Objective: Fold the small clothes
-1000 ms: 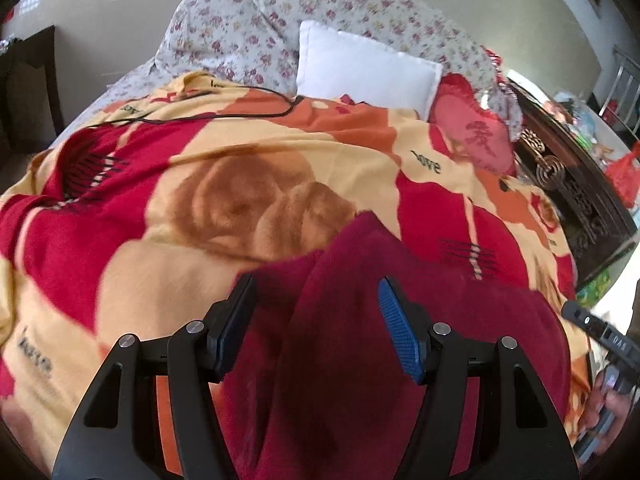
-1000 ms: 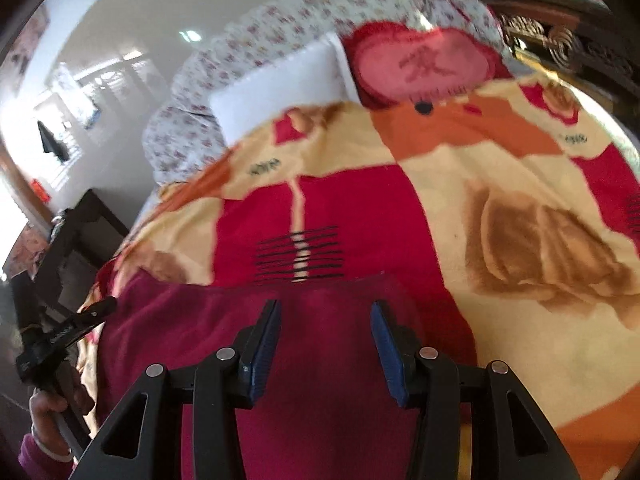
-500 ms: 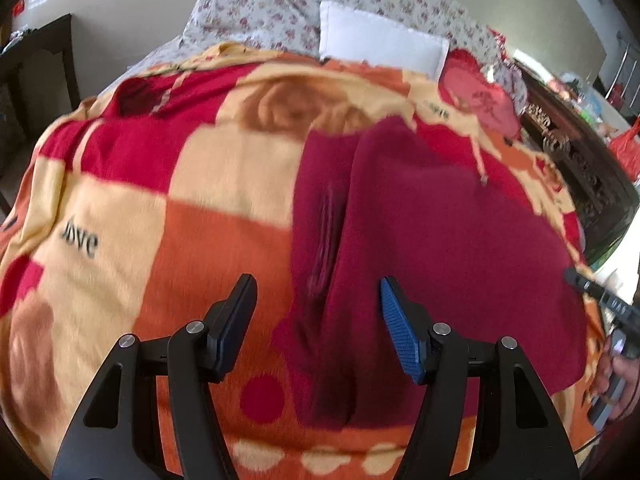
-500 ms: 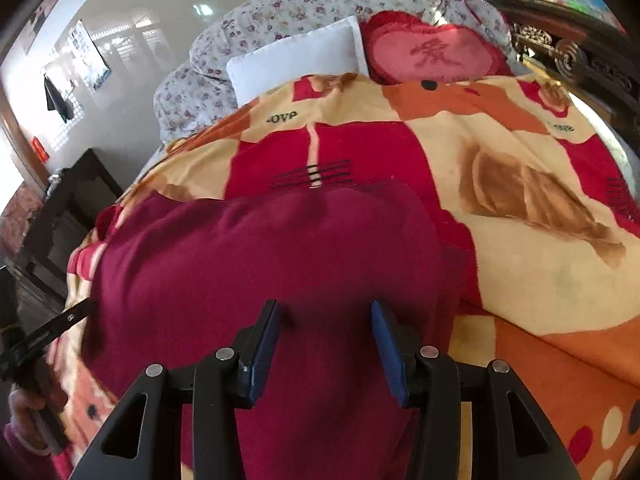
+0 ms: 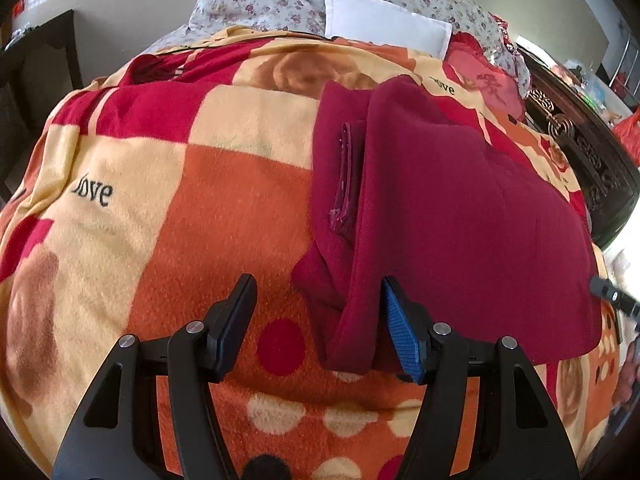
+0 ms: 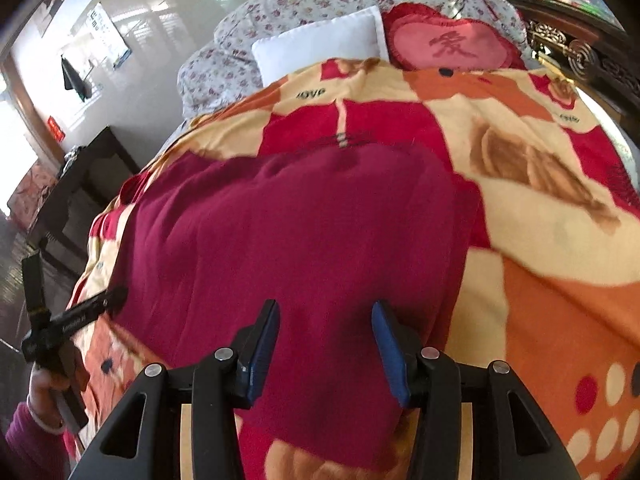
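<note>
While both tools hang over the bed, the dark crimson fleece garment [image 5: 460,208] lies spread on the orange, red and cream plush blanket [image 5: 224,208], unfolded apart from one turned-over strip.

Left wrist view, left to right: bare blanket fills the left half of the frame. The left hand-held gripper [image 5: 318,326] sits at bottom centre, jaws wide, nothing between them. The garment's near left corner falls just inside the right, blue-padded finger; the rest of the cloth runs up and to the right of it. A narrow sewn tab or pocket edge [image 5: 346,172] shows on the turned strip at frame centre. The long axis of the cloth runs from bottom centre toward the white pillow [image 5: 384,26] at upper centre.

Right wrist view, left to right: the other tool shows at the lower left edge. The garment [image 6: 304,240] fills the centre. The right hand-held gripper [image 6: 325,350] is at bottom centre, jaws wide, empty, directly over the near hem; whether the pads touch the cloth I cannot tell. Blanket lies to the right.

Judgement: each tool is nearest its own near corner; the coming move likely pinches the near hem and carries it up-frame.
</note>
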### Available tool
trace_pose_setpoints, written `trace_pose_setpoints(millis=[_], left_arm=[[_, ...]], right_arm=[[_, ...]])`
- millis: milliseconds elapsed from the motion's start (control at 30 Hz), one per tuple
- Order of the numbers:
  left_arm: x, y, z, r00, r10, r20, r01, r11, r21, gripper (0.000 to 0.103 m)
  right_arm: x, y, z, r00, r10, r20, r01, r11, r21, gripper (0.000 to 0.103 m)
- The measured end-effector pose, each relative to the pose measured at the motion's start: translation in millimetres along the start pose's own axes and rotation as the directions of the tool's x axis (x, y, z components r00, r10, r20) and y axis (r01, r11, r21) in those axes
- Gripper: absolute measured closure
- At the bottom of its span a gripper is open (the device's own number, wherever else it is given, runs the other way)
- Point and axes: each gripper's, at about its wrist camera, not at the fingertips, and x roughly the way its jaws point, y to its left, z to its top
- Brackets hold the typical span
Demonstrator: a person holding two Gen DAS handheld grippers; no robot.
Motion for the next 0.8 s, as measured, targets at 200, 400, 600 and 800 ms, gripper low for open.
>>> trace_pose_setpoints(millis=[200,400,600,800], left_arm=[[3,1,-4,1.0,-0.001,-0.01,0.001,1.0,-0.02,0.039],[4,1,-5,1.0,-0.004,-0.012,0.004,1.0,-0.031,0.039],[4,1,-6,1.0,-0.006,-0.011,0.005,0.999,-0.039,0.039],[4,0,-6,1.0,-0.009,-0.011,0.008,0.999,-0.04,0.039]], right_arm=[[13,-2,-6,1.0,-0.009,-0.027,0.009,1.0,0.0,0.057],[1,6,-1,1.0,-0.002,-0.026,0.002,1.0,-0.001,0.057],[-4,24,0,0.999,0.022,-0.025,-0.023,0.999,-0.039,0.057],[6,38,5,0.998,0.042,-0.041,-0.044,0.998,-0.049,0.057]])
